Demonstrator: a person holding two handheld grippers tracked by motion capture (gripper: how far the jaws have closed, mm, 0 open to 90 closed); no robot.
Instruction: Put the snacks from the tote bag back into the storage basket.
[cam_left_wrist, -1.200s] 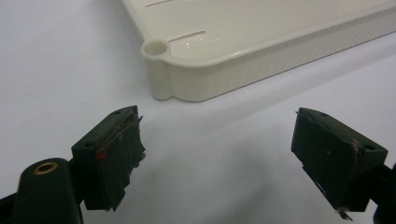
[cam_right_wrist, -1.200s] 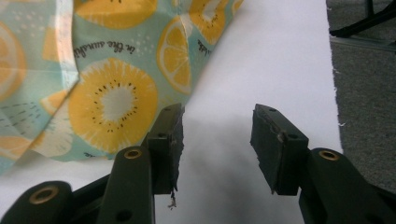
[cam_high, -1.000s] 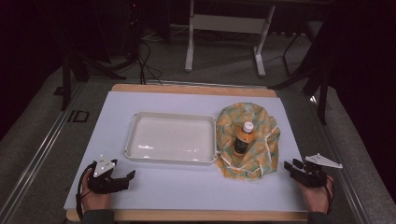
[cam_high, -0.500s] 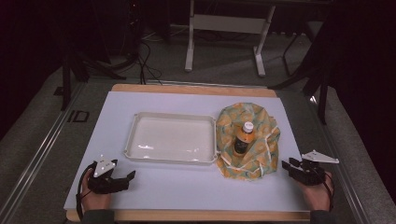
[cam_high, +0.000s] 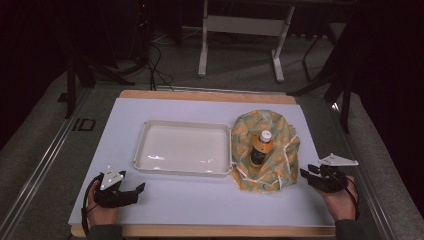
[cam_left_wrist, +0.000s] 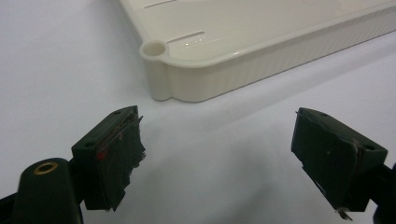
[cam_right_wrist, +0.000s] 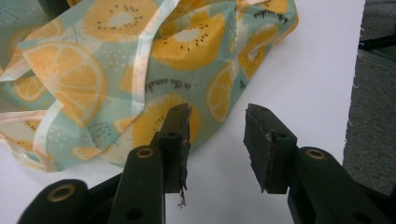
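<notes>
- Table: a white mat covers it.
- Tray: cream, mid-table, just left of the cloth; its corner lies ahead of the left gripper.
- Cloth: fruit-print, bunched on the mat's right half, around the bottle; its edge lies just beyond the right gripper's jaws.
- Bottle: upright in the cloth, white cap up.
- Left gripper: near the mat's front left corner, jaws wide, nothing between them.
- Right gripper: just right of the cloth, jaws narrow with a gap, nothing between them; they have just been closing.
</notes>
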